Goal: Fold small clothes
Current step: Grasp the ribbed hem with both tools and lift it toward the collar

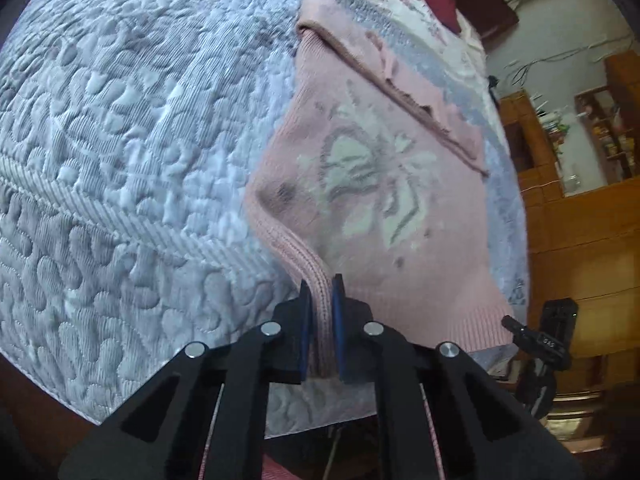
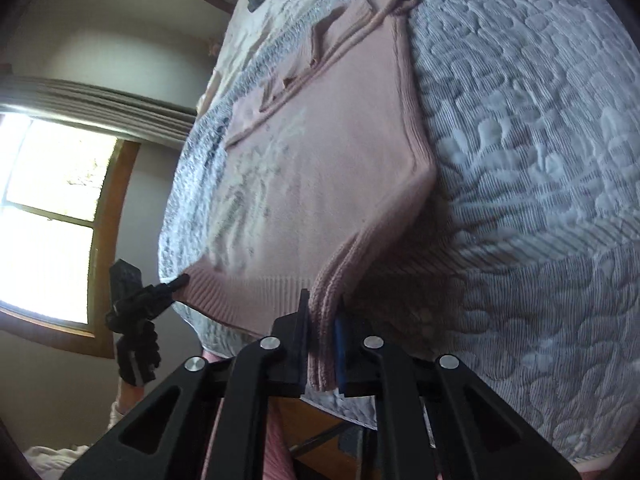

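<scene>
Quilted grey bedspread [image 1: 120, 160] fills both my views, with one pink sweater [image 1: 380, 208] spread on it; my left gripper [image 1: 322, 292] and right gripper [image 2: 322, 308] each pinch a near ribbed hem corner, lifted slightly

Only blurred digits, perhaps "865", show on the other tongs [image 1: 550, 340].

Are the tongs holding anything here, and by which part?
Both tongs, left and right, grip the pink knitted sweater at its ribbed bottom hem, one at each corner.
</scene>
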Available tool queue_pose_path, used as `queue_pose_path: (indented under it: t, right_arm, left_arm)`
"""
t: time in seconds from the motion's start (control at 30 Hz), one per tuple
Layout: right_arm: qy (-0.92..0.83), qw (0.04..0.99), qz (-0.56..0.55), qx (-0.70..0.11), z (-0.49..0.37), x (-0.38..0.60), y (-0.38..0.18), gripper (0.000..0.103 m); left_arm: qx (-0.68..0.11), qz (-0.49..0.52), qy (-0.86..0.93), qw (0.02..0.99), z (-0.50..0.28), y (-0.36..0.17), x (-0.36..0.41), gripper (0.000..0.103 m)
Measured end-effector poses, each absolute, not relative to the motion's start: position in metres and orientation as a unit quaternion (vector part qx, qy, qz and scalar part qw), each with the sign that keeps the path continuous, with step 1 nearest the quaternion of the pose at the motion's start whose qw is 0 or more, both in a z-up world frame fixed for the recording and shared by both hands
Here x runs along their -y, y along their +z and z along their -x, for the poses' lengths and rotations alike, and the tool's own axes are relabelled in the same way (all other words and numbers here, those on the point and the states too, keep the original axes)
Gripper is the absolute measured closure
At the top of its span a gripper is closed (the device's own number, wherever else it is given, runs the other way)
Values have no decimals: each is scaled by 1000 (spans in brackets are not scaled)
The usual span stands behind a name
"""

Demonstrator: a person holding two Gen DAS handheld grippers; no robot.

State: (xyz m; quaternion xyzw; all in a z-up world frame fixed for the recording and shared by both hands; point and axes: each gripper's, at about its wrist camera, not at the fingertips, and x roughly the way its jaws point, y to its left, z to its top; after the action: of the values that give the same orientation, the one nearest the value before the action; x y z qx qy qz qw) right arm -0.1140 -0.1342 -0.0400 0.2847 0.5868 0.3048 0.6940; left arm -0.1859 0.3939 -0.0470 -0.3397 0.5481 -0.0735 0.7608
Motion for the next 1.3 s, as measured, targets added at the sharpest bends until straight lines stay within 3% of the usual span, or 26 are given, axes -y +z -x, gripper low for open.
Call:
queue_pose_path:
  t: [0.2,0.7,0.9,1.0,1.07,1.1,1.13,1.23,1.3]
  right_arm:
    - [287,703,-318,-568,54,144,-22,93]
    - [246,662,-354,-613,-50,133,-77,93]
    - [243,649,-370,-618,-57,145,-85,85]
    - [223,676,-357,-604,-56,163,-74,60]
    - [217,696,-341,-593,-55,171,-63,58]
    - [220,702,-332,-590,-55,172,-57,58]
    - [223,710,-317,-588,-54,171,-51,58]
    - [241,737,-240,-584,-52,152,-32,57]
    - [258,752,-174,-581,-52,129,-22,52]
  left_arm:
    - [-513,363,-64,775,136,-35,-404,95]
    - [-531,394,-26,749,59,-86,-443,95]
    - [-533,412,-45,737,51,-85,-451,90]
    - [-526,430,-55,732,54,-79,-458,85]
    - [-515,443,-51,732,59,-75,-464,75]
    - [-505,444,-37,739,62,-70,-469,61]
    - [-492,449,-25,746,66,-66,-476,56]
    - [-468,447,-15,762,71,-52,-487,56]
    - [-478,399,-15,783,66,-43,-480,53]
